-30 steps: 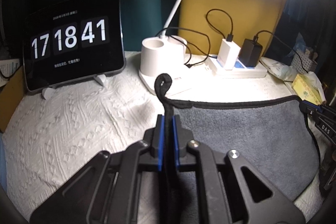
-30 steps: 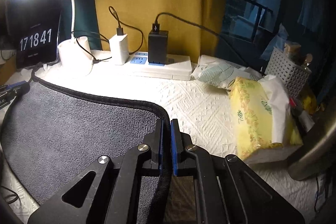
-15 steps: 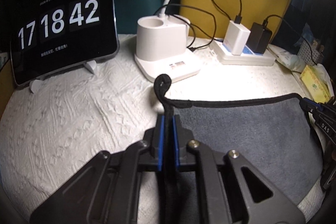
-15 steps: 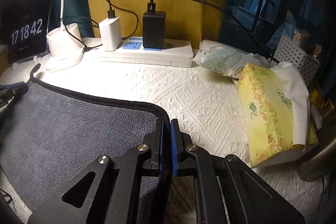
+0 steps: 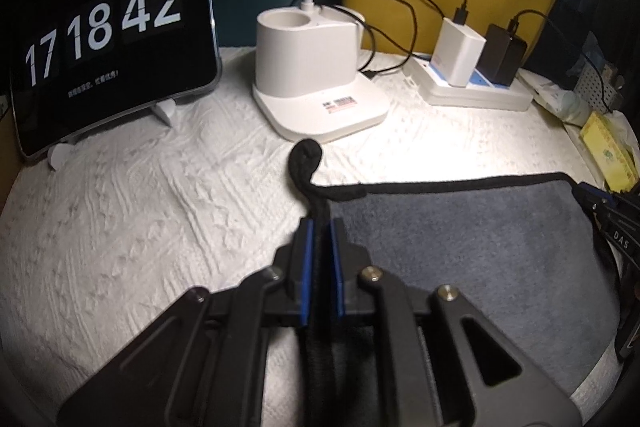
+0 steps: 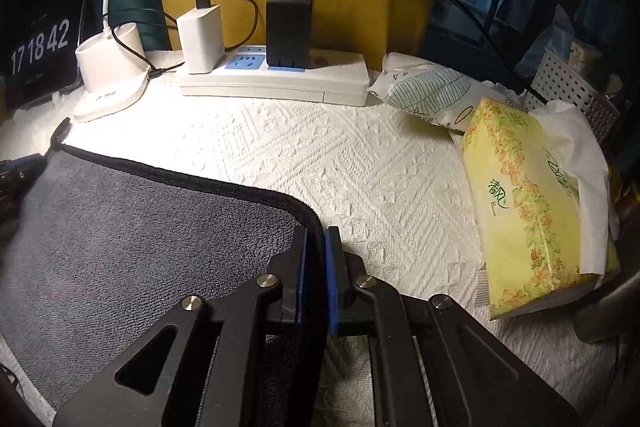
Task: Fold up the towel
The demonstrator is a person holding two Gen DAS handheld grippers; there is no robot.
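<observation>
A dark grey towel [image 5: 472, 251] with black trim is held stretched between both grippers above the white textured table cover. My left gripper [image 5: 319, 227] is shut on the towel's left corner, whose black hanging loop [image 5: 305, 157] sticks out past the fingertips. My right gripper [image 6: 316, 233] is shut on the towel's [image 6: 132, 231] right corner at the black trim. The right gripper also shows at the right edge of the left wrist view [image 5: 612, 223], and the left gripper at the left edge of the right wrist view [image 6: 18, 171].
At the back stand a tablet clock [image 5: 108, 35], a white lamp base [image 5: 316, 83] and a power strip with two chargers [image 6: 276, 75]. A yellow tissue pack [image 6: 532, 203], a wipes pack [image 6: 432, 95] and a white basket [image 6: 572, 95] lie on the right.
Both grippers have moved forward toward the back of the table with the towel corners in them. The lamp base and power strip are nearer in both views. The clock changed from 41 to 42.
</observation>
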